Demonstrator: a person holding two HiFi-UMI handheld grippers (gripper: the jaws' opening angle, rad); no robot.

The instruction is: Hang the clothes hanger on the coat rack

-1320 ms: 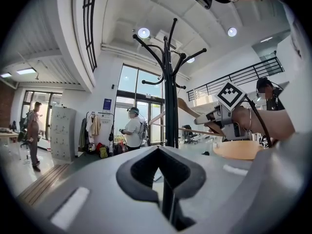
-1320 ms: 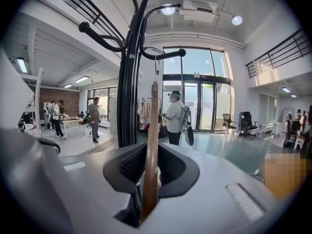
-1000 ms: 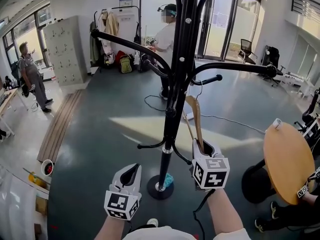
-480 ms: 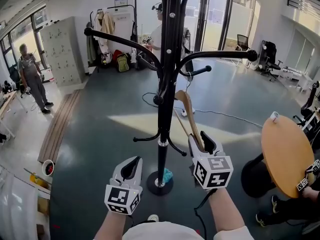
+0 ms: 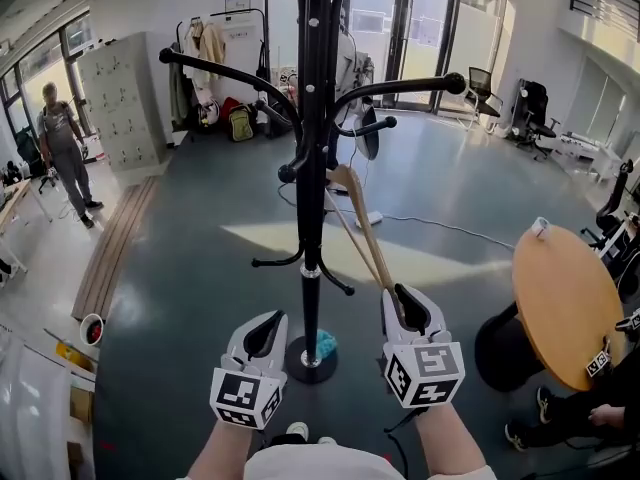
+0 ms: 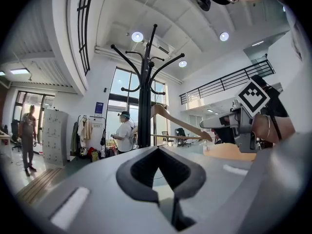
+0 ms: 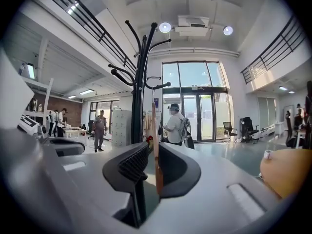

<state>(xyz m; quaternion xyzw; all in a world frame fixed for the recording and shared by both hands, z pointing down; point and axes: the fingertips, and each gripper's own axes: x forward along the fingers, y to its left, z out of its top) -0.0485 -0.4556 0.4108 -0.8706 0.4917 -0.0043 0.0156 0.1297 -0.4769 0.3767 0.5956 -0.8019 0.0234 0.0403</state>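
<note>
The black coat rack [image 5: 311, 183] stands straight ahead on its round base [image 5: 304, 359], curved arms spreading near the top. My right gripper [image 5: 398, 299] is shut on the lower end of a wooden hanger [image 5: 362, 230]. The hanger slants up and left, its top close to the rack's short arms. I cannot tell whether its hook touches one. In the right gripper view the hanger [image 7: 155, 145] shows edge-on between the jaws, right of the rack [image 7: 139, 91]. My left gripper [image 5: 266, 324] is shut and holds nothing, low and left of the pole. The left gripper view shows the rack [image 6: 145, 106] and hanger [image 6: 180, 126].
A round wooden table [image 5: 565, 308] stands close on the right, with a seated person [image 5: 590, 420] beyond its edge. A cable [image 5: 440, 229] crosses the floor behind the rack. Another person [image 5: 62, 150] stands far left by grey lockers [image 5: 125, 103].
The rack has shifted left in the head view. My right gripper has drawn slightly lower and nearer with the hanger, which now leans more to the left. The left gripper has hardly moved.
</note>
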